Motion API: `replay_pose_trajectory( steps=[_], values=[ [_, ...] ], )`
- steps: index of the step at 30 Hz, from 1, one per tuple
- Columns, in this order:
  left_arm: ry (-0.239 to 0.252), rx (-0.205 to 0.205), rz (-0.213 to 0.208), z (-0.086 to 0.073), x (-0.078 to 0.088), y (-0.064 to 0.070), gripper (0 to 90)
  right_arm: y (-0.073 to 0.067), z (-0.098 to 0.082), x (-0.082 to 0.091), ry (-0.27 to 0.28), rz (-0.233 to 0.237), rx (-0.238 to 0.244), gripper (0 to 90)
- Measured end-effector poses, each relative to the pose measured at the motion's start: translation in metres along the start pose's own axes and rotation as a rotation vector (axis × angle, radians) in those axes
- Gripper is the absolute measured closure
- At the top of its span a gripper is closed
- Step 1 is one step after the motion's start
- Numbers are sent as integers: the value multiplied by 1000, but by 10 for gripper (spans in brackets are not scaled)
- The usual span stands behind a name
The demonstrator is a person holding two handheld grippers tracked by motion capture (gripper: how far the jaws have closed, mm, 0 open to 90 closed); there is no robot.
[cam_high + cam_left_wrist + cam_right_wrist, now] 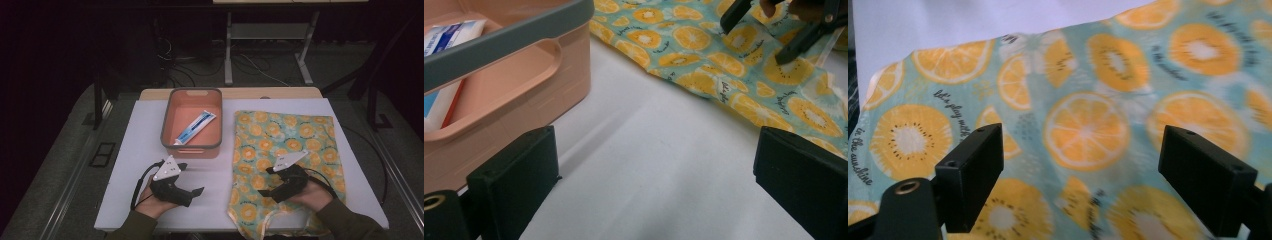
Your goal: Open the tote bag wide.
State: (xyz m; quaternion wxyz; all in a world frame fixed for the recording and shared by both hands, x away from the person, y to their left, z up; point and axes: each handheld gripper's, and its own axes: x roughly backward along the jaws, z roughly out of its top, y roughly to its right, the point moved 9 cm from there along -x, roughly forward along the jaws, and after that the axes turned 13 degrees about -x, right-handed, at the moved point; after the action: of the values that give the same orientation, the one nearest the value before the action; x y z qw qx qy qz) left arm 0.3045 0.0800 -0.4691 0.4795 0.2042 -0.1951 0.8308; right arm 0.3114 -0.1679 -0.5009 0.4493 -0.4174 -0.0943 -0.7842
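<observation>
A teal cloth (290, 135) printed with orange slices lies spread on the right half of the white table (145, 130). My right gripper (265, 181) hovers over the cloth's near part, jaws open, with nothing pinched between them. In the right gripper view the open right gripper (1083, 175) frames the printed cloth (1088, 125). My left gripper (192, 178) rests open on bare table to the left of the cloth, in front of a pink bin (192, 91). The left gripper view shows the left gripper (659, 170) open over the white surface, with the bin (524, 85) to its left and the right gripper (756, 37) farther off on the cloth (704, 55).
The pink bin has a grey rim and holds a toothpaste tube (196, 127), also visible in the left gripper view as a toothpaste tube (444, 45). The near cloth edge hangs over the table's front. Beyond the table are a dark floor, cables and a metal stand (270, 45).
</observation>
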Motion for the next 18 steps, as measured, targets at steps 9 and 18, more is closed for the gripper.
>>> replay_pose_trajectory(
  steps=[9,18],
  values=[
    [-2,-3,-1,0,0,1,28,-29,-6,-19,-60,66,95,159],
    [-4,-4,1,0,0,1,30,-35,-11,-23,-80,46,169,301]
  ],
)
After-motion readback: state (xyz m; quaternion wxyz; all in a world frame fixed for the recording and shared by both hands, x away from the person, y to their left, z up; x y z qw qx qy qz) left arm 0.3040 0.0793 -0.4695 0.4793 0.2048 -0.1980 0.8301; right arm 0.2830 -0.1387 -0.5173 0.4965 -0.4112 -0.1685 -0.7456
